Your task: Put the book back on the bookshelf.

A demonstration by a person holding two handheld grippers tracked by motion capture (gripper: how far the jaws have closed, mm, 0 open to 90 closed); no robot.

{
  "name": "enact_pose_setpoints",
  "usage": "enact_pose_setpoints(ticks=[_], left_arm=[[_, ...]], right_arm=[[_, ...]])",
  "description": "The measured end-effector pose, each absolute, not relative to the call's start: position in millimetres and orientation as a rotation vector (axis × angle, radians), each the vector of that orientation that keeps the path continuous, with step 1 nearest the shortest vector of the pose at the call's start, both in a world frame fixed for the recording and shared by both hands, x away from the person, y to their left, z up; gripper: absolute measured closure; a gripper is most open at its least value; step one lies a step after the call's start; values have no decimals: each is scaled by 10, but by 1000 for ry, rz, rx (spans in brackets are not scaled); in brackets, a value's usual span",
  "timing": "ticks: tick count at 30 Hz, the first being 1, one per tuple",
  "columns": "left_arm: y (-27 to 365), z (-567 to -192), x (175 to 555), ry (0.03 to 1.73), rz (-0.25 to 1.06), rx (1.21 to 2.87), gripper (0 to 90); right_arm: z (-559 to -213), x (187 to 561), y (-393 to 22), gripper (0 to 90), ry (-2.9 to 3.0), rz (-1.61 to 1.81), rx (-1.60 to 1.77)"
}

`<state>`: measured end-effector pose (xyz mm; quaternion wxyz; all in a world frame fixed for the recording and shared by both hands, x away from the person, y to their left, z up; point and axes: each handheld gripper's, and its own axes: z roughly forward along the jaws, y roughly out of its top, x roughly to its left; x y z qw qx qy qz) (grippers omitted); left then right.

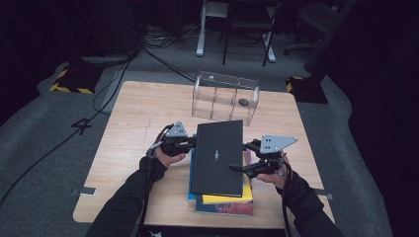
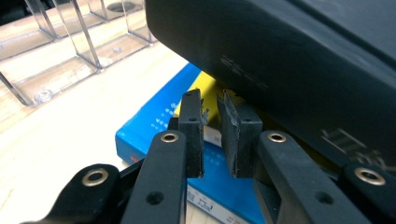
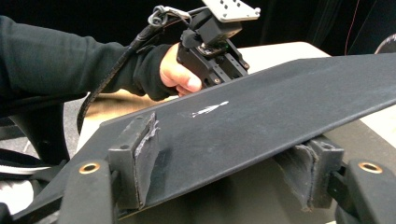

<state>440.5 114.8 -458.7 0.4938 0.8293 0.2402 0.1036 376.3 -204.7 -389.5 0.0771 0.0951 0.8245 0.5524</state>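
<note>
The top book (image 1: 218, 158) is matte black with a small white mark at the middle of its cover, and under it lie a yellow book (image 1: 227, 198), a bright blue book (image 2: 154, 126) with pale lettering, and a book at the bottom (image 1: 232, 209) showing red and blue-grey. Both grippers (image 1: 185, 143) (image 1: 247, 168) are black with brass-coloured rivets and dark grey fingers (image 3: 140, 158), each topped by a grey plate. The worktop (image 1: 138, 113) is pale wood grain, the organiser (image 1: 225, 96) on it is clear, and the sleeves (image 1: 123, 202) are black.
</note>
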Motion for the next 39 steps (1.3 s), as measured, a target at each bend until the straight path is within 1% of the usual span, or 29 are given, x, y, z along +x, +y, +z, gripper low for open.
enact_pose_setpoints(ticks=[5, 9, 12, 15, 17, 20, 21, 26, 34, 39], left_arm=[[1178, -4497, 4469, 583, 227, 1976, 781], [1196, -4437, 4492, 565, 208, 1951, 831], [1206, -4354, 4509, 545, 219, 1923, 866], [1200, -4265, 4528, 541, 251, 1924, 876], [1205, -4231, 4551, 534, 257, 1928, 888], [1204, -4199, 4567, 535, 258, 1917, 893], [1201, -4185, 4568, 537, 255, 1913, 896], [1171, -4078, 4557, 514, 266, 1896, 896], [1068, -3819, 4451, 433, 298, 1878, 897], [1074, -3734, 4386, 408, 319, 1879, 897]], right_arm=[[-3829, 3688, -2012, 364, 2432, 1637, 223], [-3789, 3686, -2004, 399, 2410, 1633, 210], [-3733, 3714, -2008, 458, 2393, 1631, 199], [-3687, 3748, -1979, 496, 2383, 1628, 189], [-3667, 3759, -1959, 501, 2383, 1615, 179], [-3643, 3764, -1944, 505, 2377, 1600, 166], [-3618, 3776, -1938, 523, 2376, 1593, 157], [-3579, 3769, -1943, 553, 2369, 1583, 133], [-3526, 3697, -1984, 656, 2365, 1574, 65], [-3502, 3653, -2013, 678, 2360, 1558, 32]])
